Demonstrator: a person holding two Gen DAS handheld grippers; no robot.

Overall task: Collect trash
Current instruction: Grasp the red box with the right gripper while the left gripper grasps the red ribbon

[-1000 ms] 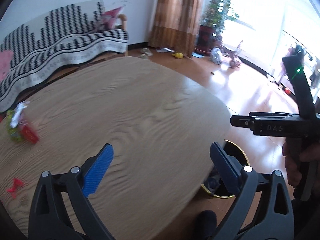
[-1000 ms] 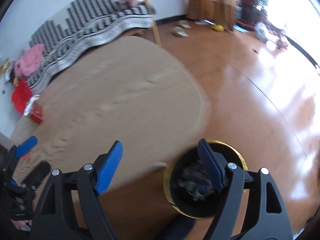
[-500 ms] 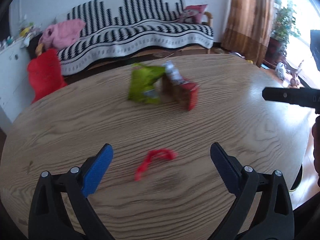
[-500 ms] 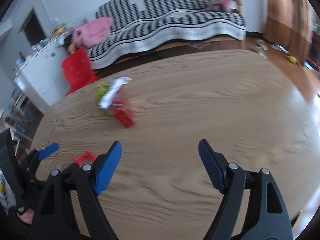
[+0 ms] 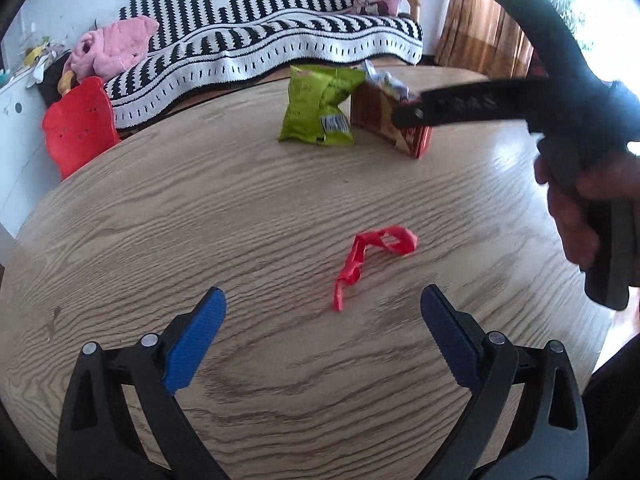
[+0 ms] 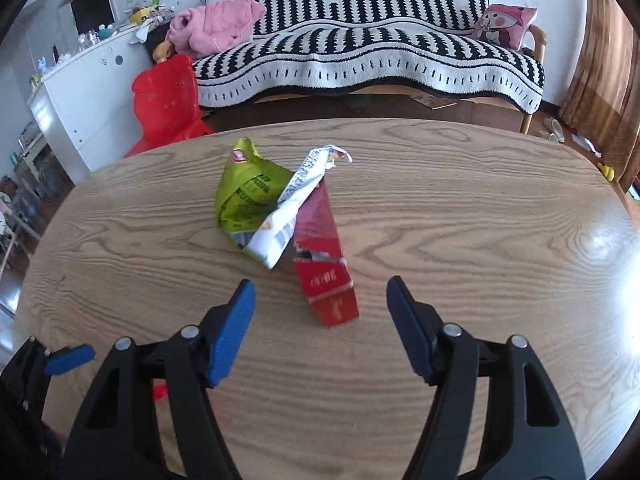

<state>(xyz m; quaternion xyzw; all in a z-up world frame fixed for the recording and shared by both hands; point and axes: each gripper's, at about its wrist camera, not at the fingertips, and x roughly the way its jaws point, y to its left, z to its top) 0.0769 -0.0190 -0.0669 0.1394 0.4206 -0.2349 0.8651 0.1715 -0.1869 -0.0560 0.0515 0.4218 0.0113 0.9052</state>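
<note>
A: Here, over a round wooden table (image 6: 460,208), the right gripper (image 6: 320,308) hovers with its blue jaws apart and closing, nothing pressed between them. What lies ahead of it?

B: A red carton (image 6: 324,264), just ahead of the fingertips, its near end reaching into the gap between them. Its long axis runs away from the tool, leaning slightly left at the far end. White characters are printed on the near face, but they are too small to read.

A: And beside it?

B: A silver-white wrapper (image 6: 292,208) lies across the carton's far end and over a green snack bag (image 6: 248,196) to the left. The wrapper's lettering is blurred; the bag carries a red label at its top and dark print I cannot make out. The left wrist camera shows a barcode on the bag.

A: The left gripper?

B: The left gripper (image 5: 322,332) is held wide, empty. A twisted red scrap (image 5: 370,256) sits just ahead of it on the wood, its long axis running from near the jaws away to the right. From that view the right tool's black bar hides part of the carton, and the person's hand (image 5: 580,216) on its handle is cut off at the frame edge.

A: Behind the table?

B: A black-and-white striped sofa (image 6: 372,44), a pink garment (image 6: 216,26), a red plastic chair (image 6: 166,100).
</note>
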